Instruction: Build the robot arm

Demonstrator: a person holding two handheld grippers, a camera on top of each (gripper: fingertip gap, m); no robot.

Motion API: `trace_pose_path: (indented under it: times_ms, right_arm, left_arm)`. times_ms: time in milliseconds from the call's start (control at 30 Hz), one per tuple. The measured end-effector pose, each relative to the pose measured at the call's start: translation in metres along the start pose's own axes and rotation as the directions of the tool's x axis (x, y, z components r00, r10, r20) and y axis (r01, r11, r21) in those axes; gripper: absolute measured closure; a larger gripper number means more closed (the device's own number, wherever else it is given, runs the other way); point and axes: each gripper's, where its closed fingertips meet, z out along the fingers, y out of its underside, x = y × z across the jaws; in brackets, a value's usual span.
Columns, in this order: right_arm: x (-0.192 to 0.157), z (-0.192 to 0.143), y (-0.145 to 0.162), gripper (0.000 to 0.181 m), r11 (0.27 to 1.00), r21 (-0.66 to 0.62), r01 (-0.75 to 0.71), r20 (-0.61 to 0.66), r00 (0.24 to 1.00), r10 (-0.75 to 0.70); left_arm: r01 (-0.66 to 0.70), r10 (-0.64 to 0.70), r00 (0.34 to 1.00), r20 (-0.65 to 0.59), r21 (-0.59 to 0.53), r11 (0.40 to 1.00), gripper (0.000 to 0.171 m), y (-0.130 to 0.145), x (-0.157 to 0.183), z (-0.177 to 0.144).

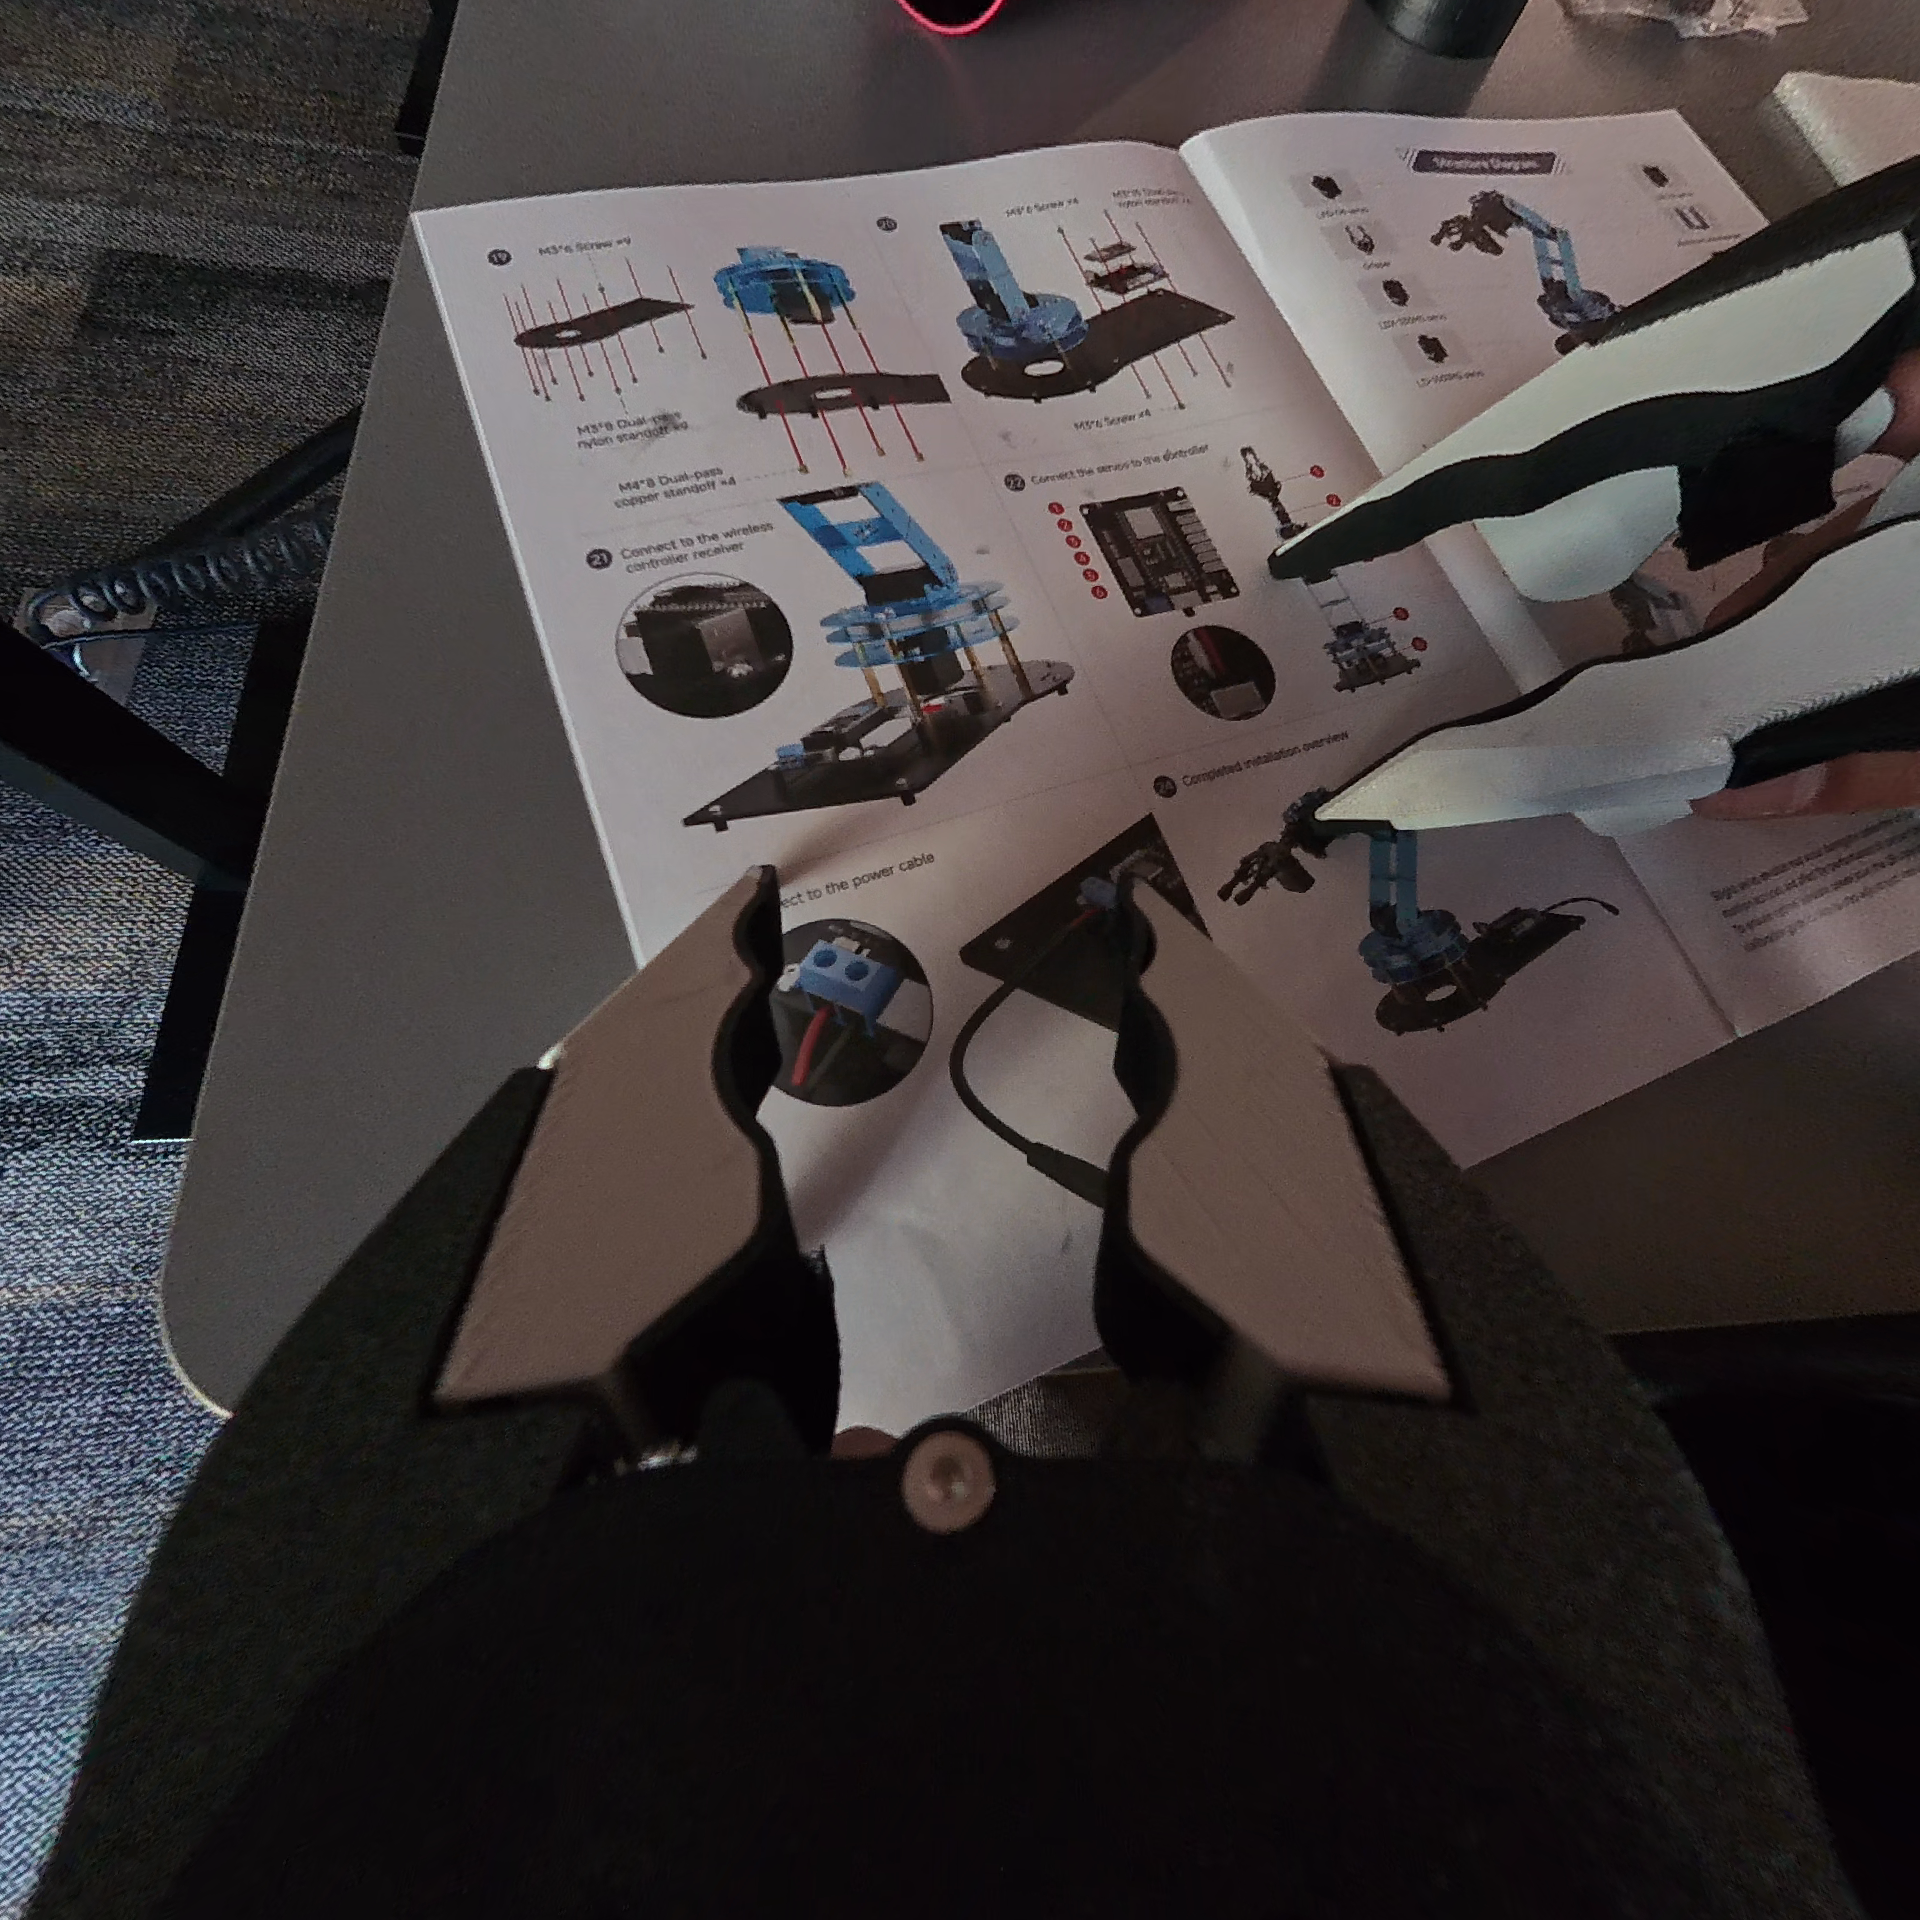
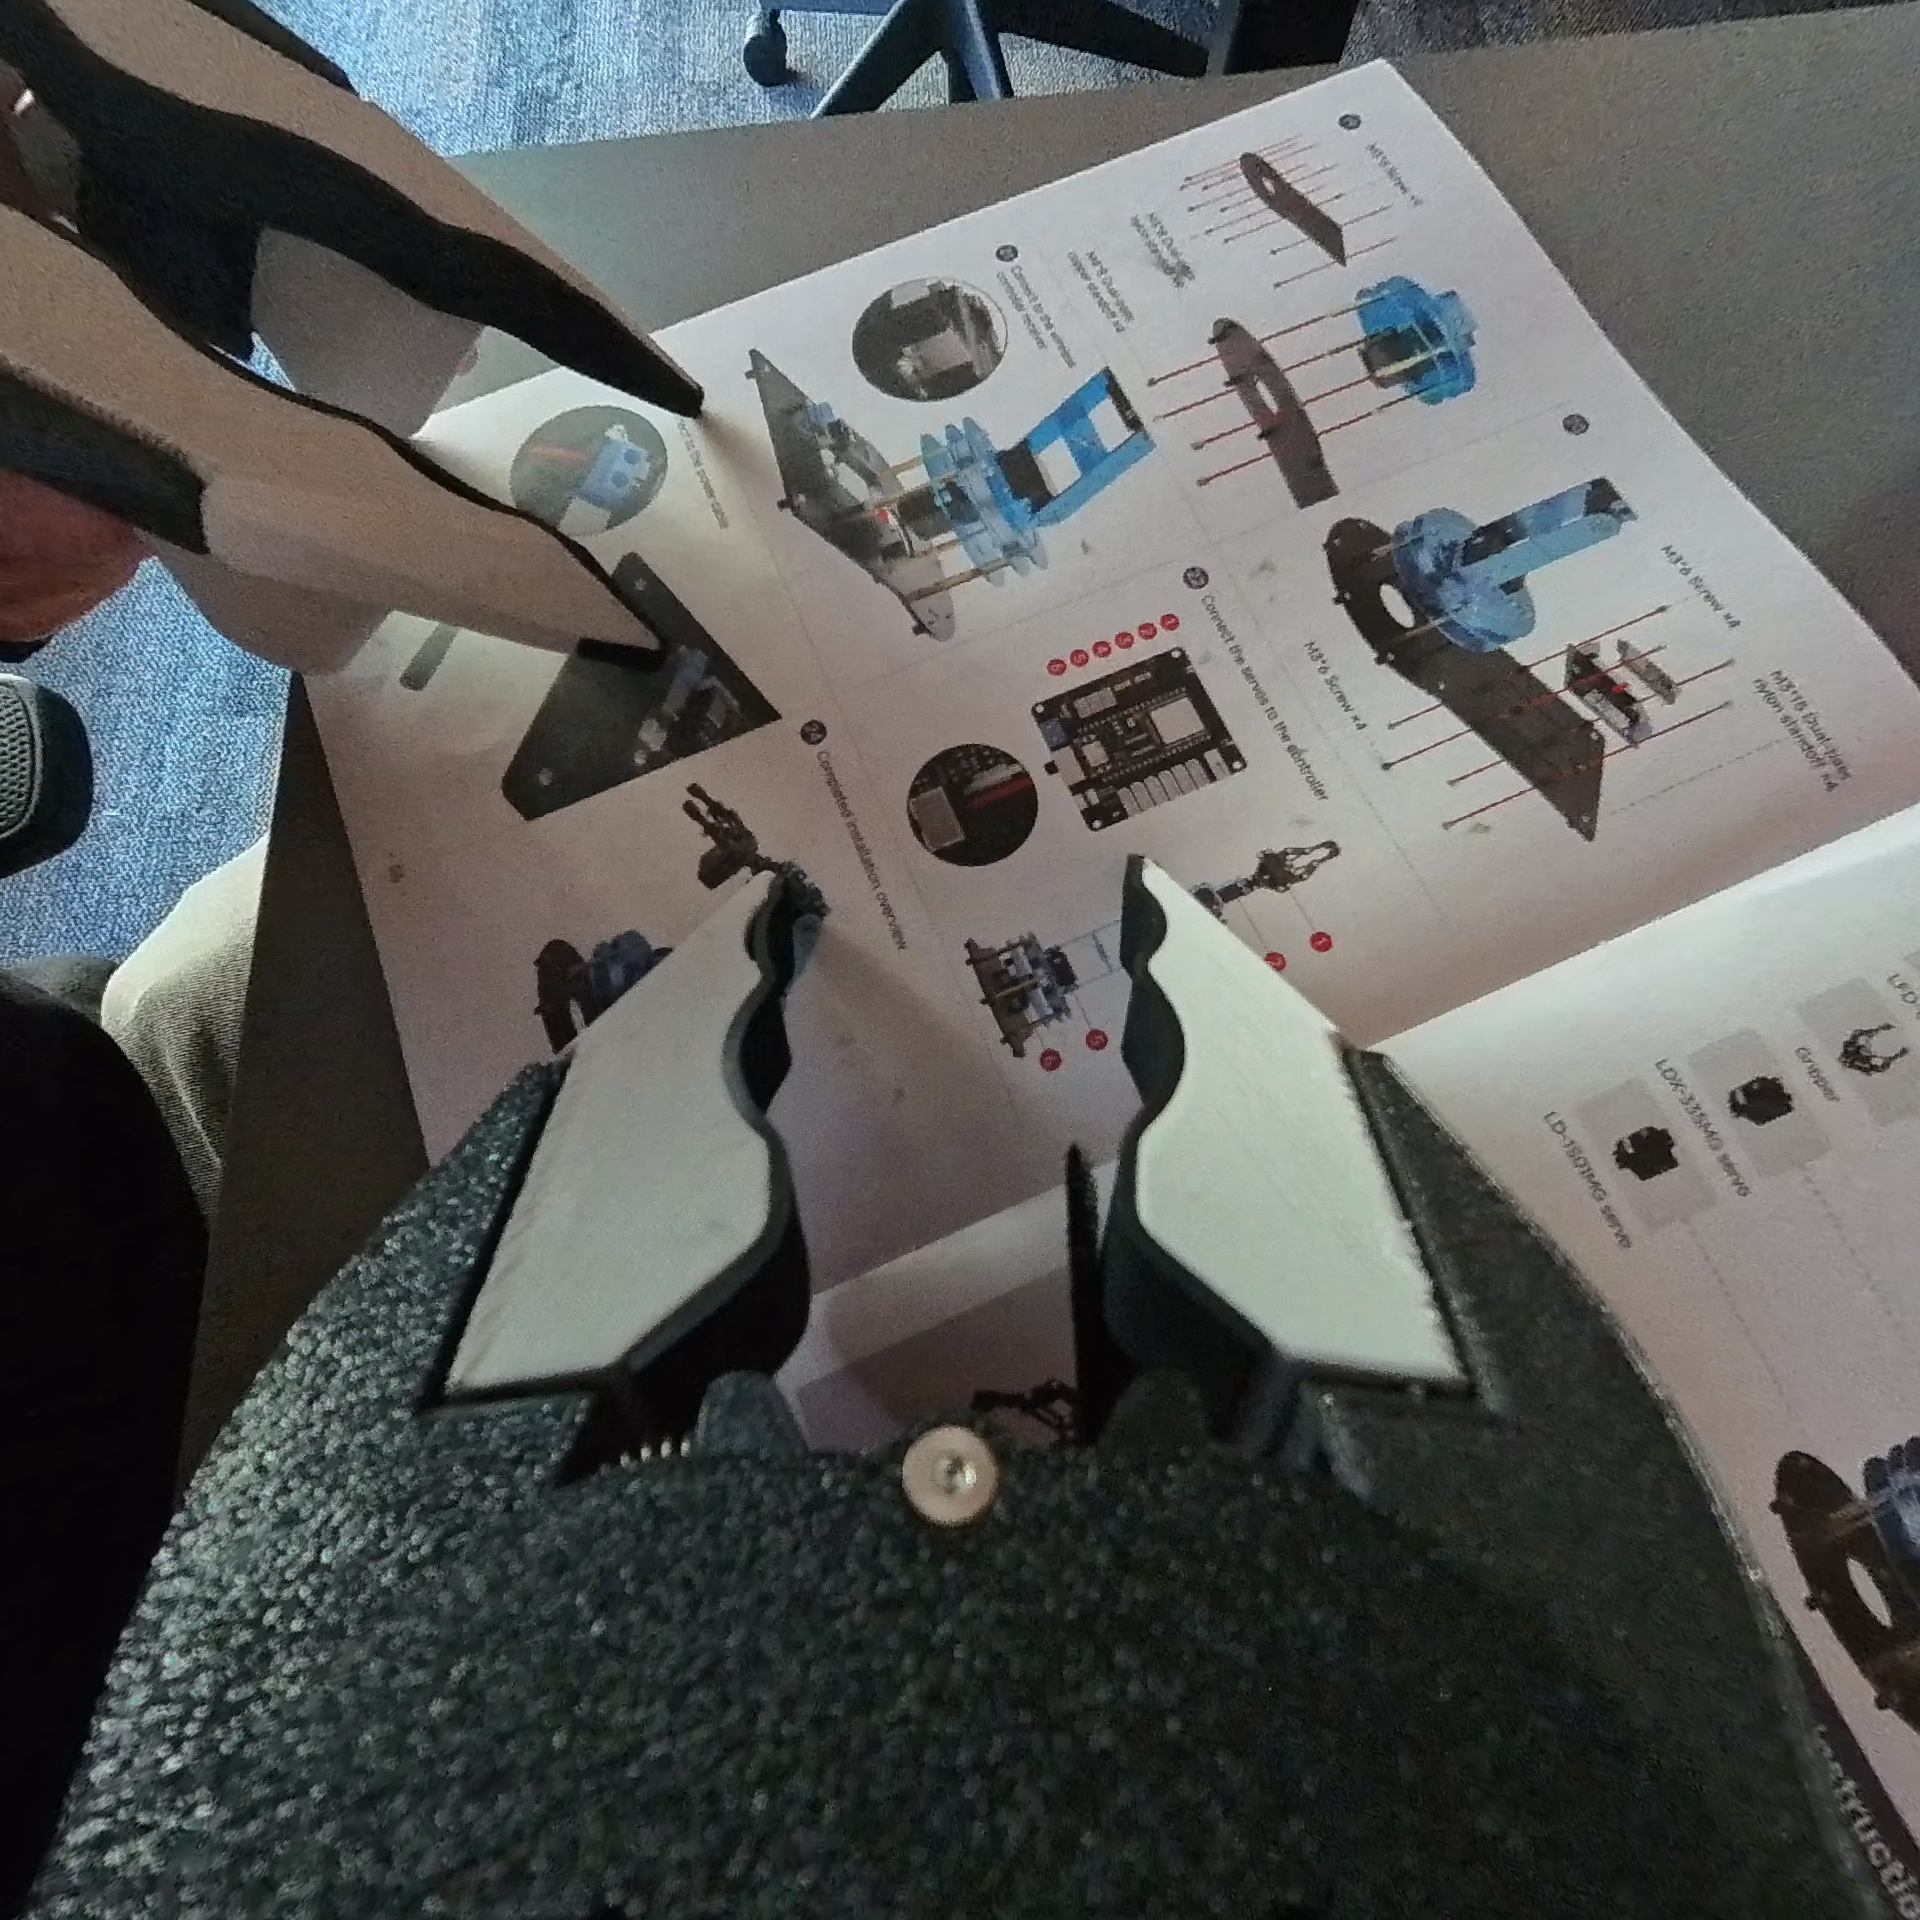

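An open instruction booklet (image 1: 935,540), its pages printed with assembly diagrams of a blue arm kit, lies flat on the grey desk (image 1: 416,831), directly under and ahead of both claws. The left claw (image 1: 956,935) is spread wide with nothing between its fingers. Its tips hang over the near lower corner of the left-hand page, and in the right wrist view they look pressed to the paper or just above it; I cannot tell which. The right claw (image 2: 956,883) is also spread and empty. It comes in from the left claw's right side, its tips near the fold over the lower part of the same page. A person's fingers (image 1: 1766,800) show behind the right claw's white finger. Beyond the booklet, far ahead of the left claw, stand a dark cylinder (image 1: 1434,42) and a white foam block (image 1: 1849,114). Blue-grey carpet (image 1: 104,1143) lies off the desk's edge to its left.
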Motion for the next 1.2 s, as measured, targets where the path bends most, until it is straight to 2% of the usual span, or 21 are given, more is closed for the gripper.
trace_pose_path:
  times_ms: [1200]
  right_arm:
    - [-0.0043, 0.0039, 0.0057, 0.119, 1.000, 0.005, 0.004, 0.002, 1.000, -0.004]
  left_arm:
    - [-0.016, 0.016, 1.000, 0.005, -0.001, 1.000, 0.109, 0.0014, -0.0015, 0.0004]
